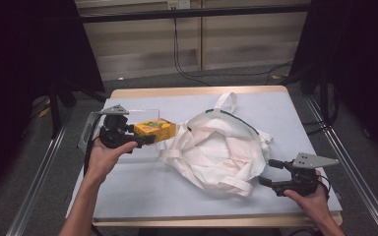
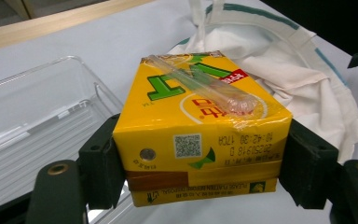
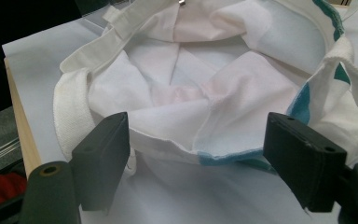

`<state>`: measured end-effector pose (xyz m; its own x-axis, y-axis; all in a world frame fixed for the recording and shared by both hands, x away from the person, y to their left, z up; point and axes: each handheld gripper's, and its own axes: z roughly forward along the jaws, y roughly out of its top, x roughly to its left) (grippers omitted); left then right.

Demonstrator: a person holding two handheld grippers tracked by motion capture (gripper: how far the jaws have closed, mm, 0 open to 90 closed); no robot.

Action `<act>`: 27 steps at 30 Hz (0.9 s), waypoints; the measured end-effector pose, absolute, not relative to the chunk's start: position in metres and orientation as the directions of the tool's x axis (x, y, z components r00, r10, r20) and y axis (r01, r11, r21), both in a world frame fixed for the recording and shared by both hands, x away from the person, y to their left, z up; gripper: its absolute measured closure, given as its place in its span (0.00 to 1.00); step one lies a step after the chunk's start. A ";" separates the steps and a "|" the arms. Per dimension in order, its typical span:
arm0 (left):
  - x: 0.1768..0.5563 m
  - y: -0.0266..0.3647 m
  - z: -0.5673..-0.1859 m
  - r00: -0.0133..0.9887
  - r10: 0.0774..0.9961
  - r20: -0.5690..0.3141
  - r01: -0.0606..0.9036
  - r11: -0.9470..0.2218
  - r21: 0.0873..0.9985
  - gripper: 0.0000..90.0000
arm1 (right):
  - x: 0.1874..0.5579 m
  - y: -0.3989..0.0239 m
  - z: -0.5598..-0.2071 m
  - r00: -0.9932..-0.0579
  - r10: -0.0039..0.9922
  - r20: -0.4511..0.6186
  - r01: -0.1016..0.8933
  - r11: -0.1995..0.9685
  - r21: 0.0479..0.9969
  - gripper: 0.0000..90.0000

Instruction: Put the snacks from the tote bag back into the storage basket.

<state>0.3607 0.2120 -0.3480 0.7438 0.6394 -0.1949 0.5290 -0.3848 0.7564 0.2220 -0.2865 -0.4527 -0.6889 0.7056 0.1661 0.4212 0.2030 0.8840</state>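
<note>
A yellow drink carton (image 1: 156, 129) with a wrapped straw on top hangs just above the table, between a clear plastic tray (image 1: 89, 129) and a white tote bag (image 1: 216, 150). My left gripper (image 1: 145, 133) is shut on the carton. In the left gripper view both jaws press the sides of the carton (image 2: 200, 126), and the tray (image 2: 28, 107) lies behind it on the left. The bag lies open and crumpled with teal trim. My right gripper (image 1: 269, 172) stands open at the bag's right edge. In the right gripper view its jaws straddle the bag's near rim (image 3: 205, 140) without touching it.
The pale table top (image 1: 152, 196) has bare room in front of the bag and tray. A bag handle (image 1: 226, 102) reaches toward the far edge. Dark frames and cables stand on the floor beyond the table.
</note>
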 end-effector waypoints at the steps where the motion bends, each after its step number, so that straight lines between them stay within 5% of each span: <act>1: 0.363 0.214 -0.347 0.739 0.647 -0.188 0.533 -0.390 0.751 0.30 | 0.222 -0.286 -0.453 -0.689 0.705 0.167 0.421 0.203 0.884 0.25; 8: 0.377 0.230 -0.338 0.683 0.693 -0.231 0.593 -0.340 0.730 0.30 | 0.222 -0.286 -0.453 -0.691 0.704 0.164 0.420 0.207 0.884 0.25; 27: 0.412 0.230 -0.325 0.571 0.803 -0.168 0.706 -0.377 0.600 0.30 | 0.223 -0.286 -0.453 -0.691 0.703 0.166 0.424 0.209 0.881 0.25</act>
